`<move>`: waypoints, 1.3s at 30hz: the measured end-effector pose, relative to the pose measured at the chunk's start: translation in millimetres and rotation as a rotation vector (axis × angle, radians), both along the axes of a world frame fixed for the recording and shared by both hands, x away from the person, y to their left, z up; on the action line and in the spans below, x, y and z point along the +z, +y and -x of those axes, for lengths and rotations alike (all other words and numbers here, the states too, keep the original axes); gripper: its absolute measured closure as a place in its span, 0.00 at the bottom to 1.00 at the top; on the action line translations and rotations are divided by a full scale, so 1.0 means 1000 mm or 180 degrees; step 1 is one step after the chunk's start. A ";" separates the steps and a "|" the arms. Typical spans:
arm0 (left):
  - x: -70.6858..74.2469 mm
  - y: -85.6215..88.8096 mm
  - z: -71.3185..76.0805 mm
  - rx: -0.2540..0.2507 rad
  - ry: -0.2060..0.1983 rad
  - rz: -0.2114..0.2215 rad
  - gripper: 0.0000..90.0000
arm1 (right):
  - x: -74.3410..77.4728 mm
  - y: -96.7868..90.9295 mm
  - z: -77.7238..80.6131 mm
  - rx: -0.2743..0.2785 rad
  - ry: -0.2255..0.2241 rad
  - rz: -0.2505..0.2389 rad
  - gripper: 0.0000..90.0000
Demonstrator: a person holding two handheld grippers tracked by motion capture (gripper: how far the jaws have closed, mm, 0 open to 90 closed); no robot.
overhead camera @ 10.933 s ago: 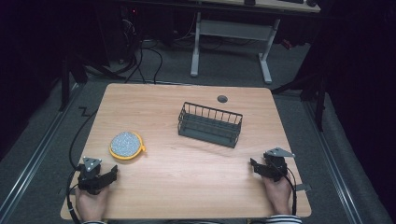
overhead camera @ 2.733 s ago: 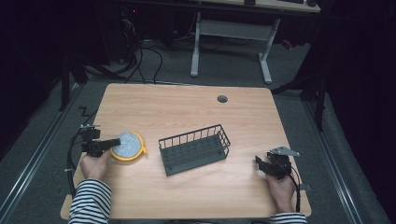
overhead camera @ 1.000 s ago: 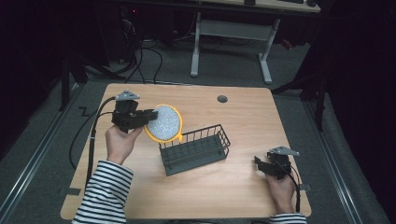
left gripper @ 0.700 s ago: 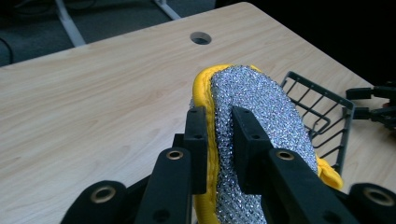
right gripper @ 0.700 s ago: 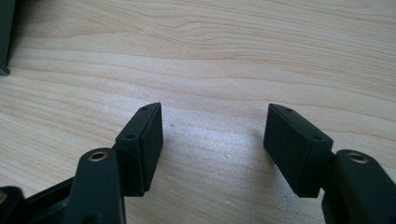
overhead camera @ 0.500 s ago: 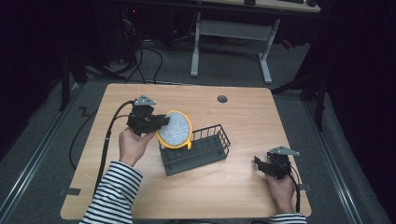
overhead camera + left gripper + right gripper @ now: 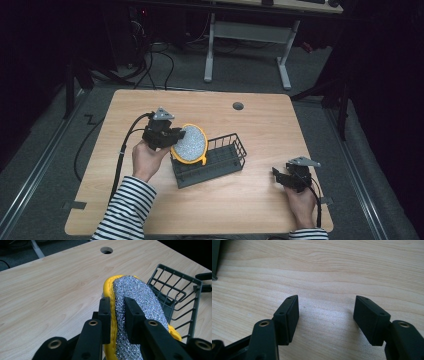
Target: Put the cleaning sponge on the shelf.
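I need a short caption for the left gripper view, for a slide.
Left gripper clamps a yellow-rimmed scouring pad on edge beside the wire basket.

The left gripper point(image 7: 172, 136) carries the round yellow-rimmed silver scouring pad point(image 7: 190, 144) from the table's left edge toward frame centre, now over the dark wire basket point(image 7: 227, 157), which sits turned and nearer

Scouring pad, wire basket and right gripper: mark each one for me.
scouring pad point(image 7: 190, 144), high view, on its silver face.
wire basket point(image 7: 226, 167), high view, on its near long wall.
right gripper point(image 7: 325, 312), right gripper view, midway between its open fingertips, over bare table.
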State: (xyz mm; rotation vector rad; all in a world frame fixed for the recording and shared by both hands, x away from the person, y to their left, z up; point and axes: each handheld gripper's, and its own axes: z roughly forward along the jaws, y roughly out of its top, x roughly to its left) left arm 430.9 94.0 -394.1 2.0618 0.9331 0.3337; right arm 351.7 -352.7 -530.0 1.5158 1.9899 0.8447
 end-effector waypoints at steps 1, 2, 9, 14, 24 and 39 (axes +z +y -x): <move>-0.001 0.000 0.001 -0.0001 0.0004 0.0007 0.86 | 0.000 0.000 0.000 -0.0001 0.0001 -0.0001 0.42; -0.002 0.000 0.002 -0.0001 -0.0013 -0.0002 0.86 | 0.000 0.000 0.000 0.0000 0.0000 0.0001 0.42; -0.008 -0.003 0.007 -0.0048 -0.0020 -0.0060 0.86 | 0.000 0.000 0.000 0.0000 0.0000 0.0000 0.42; -0.013 -0.005 0.009 -0.0084 0.0025 -0.0055 0.85 | 0.000 0.000 0.000 -0.0001 0.0001 -0.0001 0.42; -0.019 -0.005 0.014 -0.0093 0.0050 -0.0024 0.85 | 0.000 0.000 0.000 0.0000 0.0000 0.0000 0.42; -0.026 -0.008 0.021 -0.0102 0.0052 -0.0057 0.83 | 0.000 0.000 0.000 0.0000 -0.0001 0.0003 0.41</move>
